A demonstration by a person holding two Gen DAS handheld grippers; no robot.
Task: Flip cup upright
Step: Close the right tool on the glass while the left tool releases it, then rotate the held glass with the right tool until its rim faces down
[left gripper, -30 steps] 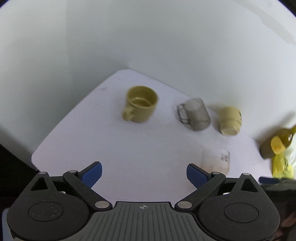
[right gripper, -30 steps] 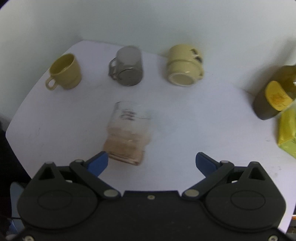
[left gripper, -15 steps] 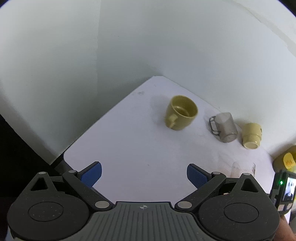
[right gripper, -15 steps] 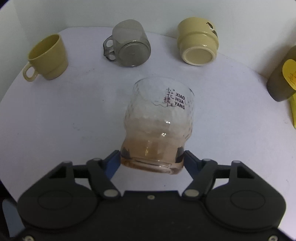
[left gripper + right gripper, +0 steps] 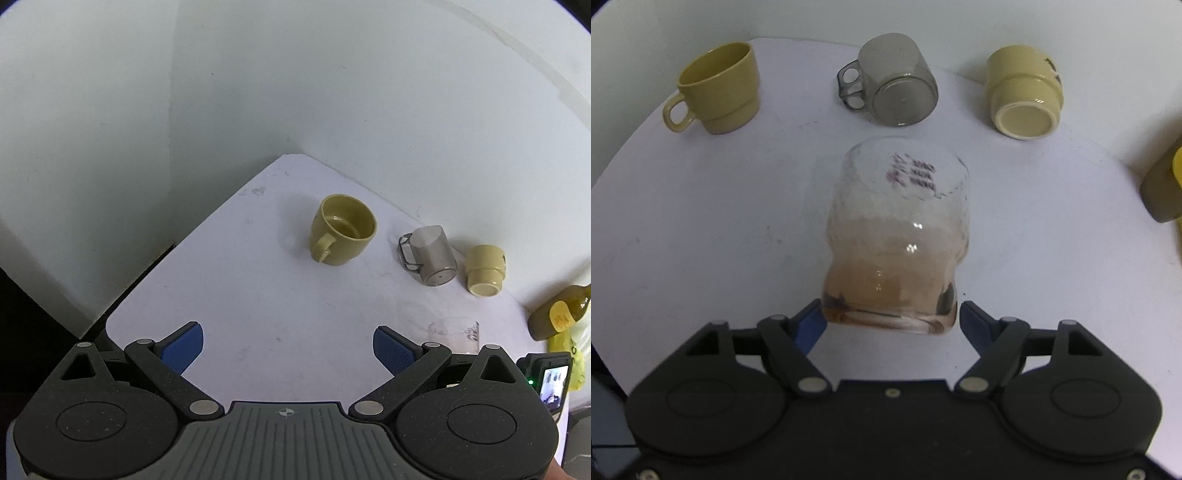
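A clear dimpled glass cup (image 5: 897,236) with red print and a brownish base lies upside down, its thick base toward my right gripper (image 5: 890,319). The blue pads (image 5: 812,321) press its base on both sides, so the right gripper is shut on it. The glass shows faintly in the left wrist view (image 5: 454,332). My left gripper (image 5: 288,343) is open and empty above the white table's (image 5: 258,314) near left part.
At the back stand an upright yellow mug (image 5: 716,92), a grey transparent mug (image 5: 894,81) upside down, and a cream cup (image 5: 1023,92) upside down. An olive bottle (image 5: 557,314) and a yellow packet (image 5: 569,350) sit at the right edge. Walls enclose the table's back corner.
My right gripper moved up to the glass and closed on its base. The left gripper pulled back and up, away from the cups.
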